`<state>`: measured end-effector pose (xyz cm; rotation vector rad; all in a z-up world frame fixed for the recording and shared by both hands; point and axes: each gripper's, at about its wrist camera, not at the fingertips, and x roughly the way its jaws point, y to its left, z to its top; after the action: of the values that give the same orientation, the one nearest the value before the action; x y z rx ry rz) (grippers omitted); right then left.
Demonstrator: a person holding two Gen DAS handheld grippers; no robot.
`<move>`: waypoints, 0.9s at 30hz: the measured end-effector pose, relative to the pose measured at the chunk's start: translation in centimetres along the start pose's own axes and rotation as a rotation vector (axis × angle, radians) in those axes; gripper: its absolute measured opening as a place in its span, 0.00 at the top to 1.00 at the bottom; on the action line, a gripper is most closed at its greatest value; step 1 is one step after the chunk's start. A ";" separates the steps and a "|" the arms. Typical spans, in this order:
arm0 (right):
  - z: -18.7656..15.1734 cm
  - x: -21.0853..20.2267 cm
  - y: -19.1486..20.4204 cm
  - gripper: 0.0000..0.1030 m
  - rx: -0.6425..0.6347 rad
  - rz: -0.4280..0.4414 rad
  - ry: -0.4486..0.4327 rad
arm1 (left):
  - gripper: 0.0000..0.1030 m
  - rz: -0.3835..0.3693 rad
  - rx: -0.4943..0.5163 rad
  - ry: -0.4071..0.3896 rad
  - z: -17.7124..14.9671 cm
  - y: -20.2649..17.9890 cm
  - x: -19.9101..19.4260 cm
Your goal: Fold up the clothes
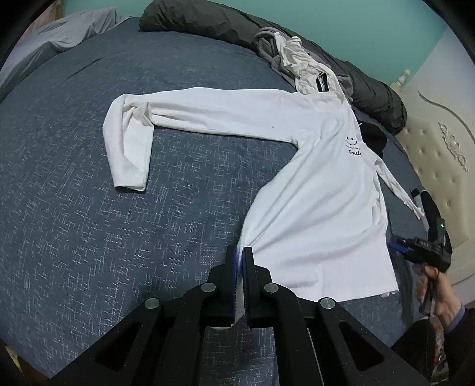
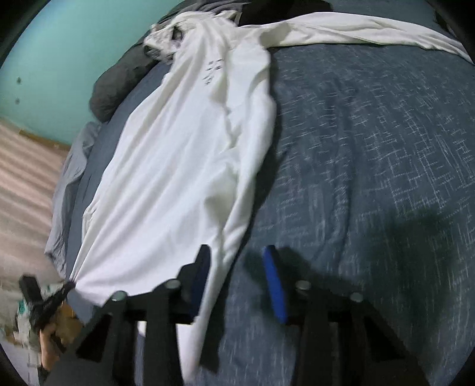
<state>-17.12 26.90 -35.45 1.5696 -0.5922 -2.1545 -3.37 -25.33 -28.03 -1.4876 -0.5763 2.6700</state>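
The white long-sleeved shirt [image 1: 320,184] lies spread flat on the bed [image 1: 89,207], which carries a dark blue patterned cover. A small smiley print with lettering sits on the chest. One sleeve extends across the cover and bends back at the elbow, with its cuff lying flat; the other sleeve runs off toward the padded headboard [image 1: 439,166].

The left gripper [image 1: 240,252] is clenched on one bottom corner of the shirt; the fabric bunches into the closed jaws. The right gripper [image 2: 237,252] is at the opposite hem corner. Its jaws stand apart, with the shirt edge lying between them beside the left finger; the blue pad [image 2: 274,285] of the other finger is clear of the fabric. A hand [image 1: 436,297] holds this gripper's handle.

A pile of grey and white clothes [image 1: 294,62] rests beyond the collar, against a dark rolled blanket [image 1: 207,20]. The wall behind is teal.
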 end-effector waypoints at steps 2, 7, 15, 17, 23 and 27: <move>0.4 0.6 -0.5 0.74 0.021 0.016 0.003 | 0.97 0.000 0.004 0.000 0.0 -0.1 0.0; 0.6 1.6 -0.4 0.91 -0.004 0.022 0.012 | 0.97 0.003 0.007 0.004 0.0 -0.1 0.2; 1.1 -1.7 -0.9 0.98 -0.057 0.040 -0.052 | 0.97 0.007 0.015 0.002 0.0 -0.6 -0.2; 1.4 -3.5 -1.5 0.98 -0.057 0.046 -0.083 | 0.97 0.009 0.017 -0.001 0.0 -0.9 -0.3; 1.9 -8.9 -3.2 0.98 -0.079 0.006 -0.116 | 0.97 -0.008 0.045 0.007 -0.4 -2.2 -0.6; 2.7 -11.0 -3.7 1.00 -0.095 -0.069 -0.115 | 0.97 -0.012 0.056 0.015 -0.6 -3.0 -0.1</move>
<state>-16.86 36.32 -28.21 1.4438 -0.4702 -2.3008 -3.28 -22.40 -27.18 -1.4832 -0.5033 2.6410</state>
